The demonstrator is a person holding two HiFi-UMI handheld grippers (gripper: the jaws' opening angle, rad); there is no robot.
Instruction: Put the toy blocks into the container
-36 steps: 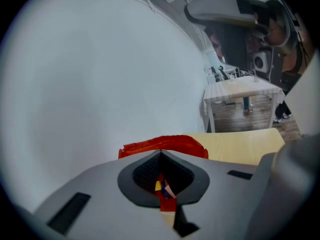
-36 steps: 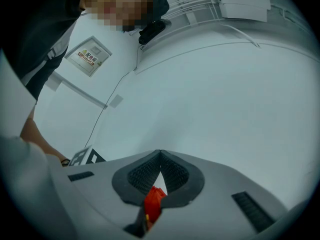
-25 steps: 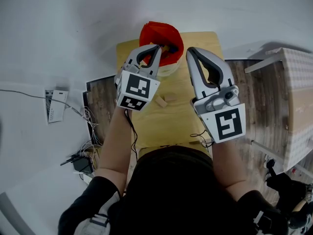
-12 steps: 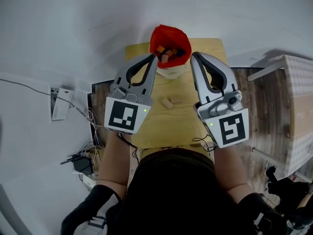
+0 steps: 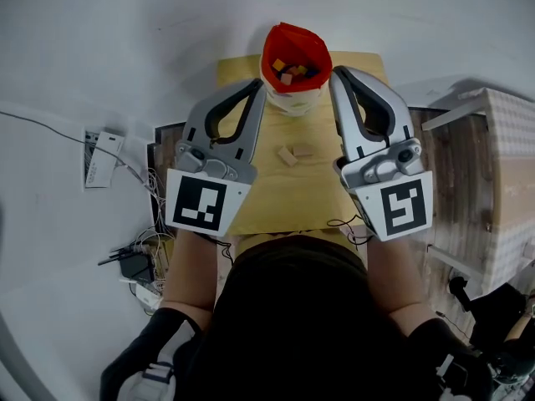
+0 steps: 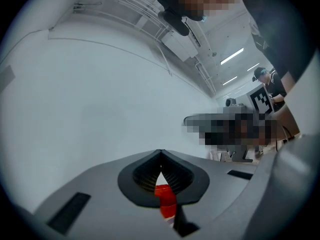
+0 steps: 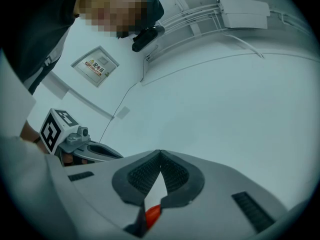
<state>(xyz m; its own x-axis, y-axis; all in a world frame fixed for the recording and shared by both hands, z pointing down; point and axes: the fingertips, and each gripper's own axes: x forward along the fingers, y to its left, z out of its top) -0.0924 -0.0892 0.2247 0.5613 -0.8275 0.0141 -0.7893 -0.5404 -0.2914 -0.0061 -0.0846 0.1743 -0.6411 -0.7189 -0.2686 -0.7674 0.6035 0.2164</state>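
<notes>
Progress: several blocks (image 5: 289, 73) already lay in the red container (image 5: 297, 32), while two wooden blocks (image 5: 288, 155) remained on the table (image 5: 292, 207).
Left gripper (image 5: 258, 88): clenched tight, nothing between the jaws.
Right gripper (image 5: 338, 75): likewise closed, empty.
Container: just ahead of both tips, between them.
Leftover pieces: between the two grippers, back from the tips. They were pale and small, seemingly touching, though too tiny to be sure.

The grey right claw (image 7: 160, 155) has its dark ribbed pads (image 7: 142, 176) met at the tips, nothing gripped; a red sliver (image 7: 152, 214) shows beneath; beyond, a pale wall (image 7: 225, 99) with a small sign (image 7: 95, 66).
</notes>
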